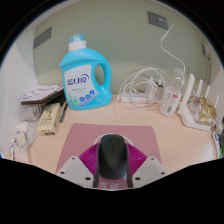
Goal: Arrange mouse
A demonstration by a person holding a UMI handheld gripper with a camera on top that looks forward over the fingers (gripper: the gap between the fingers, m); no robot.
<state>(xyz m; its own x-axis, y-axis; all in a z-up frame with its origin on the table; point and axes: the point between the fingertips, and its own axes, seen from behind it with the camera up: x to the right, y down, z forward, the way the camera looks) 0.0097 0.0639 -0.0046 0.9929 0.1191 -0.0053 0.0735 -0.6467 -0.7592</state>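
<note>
Mouse (112, 153) between claw (112, 168) fingers, on mat (80, 143); detergent bottle (83, 73) beyond.

Open desk ahead, clutter at the back

Bare desk (100, 128) lies beyond the fingers; detergent bottle (82, 75) blocks far left, tangled cables (145, 90) far right.

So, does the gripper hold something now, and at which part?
The mouse sits between the gripper pads, apparently held at its two sides on the mat.
</note>
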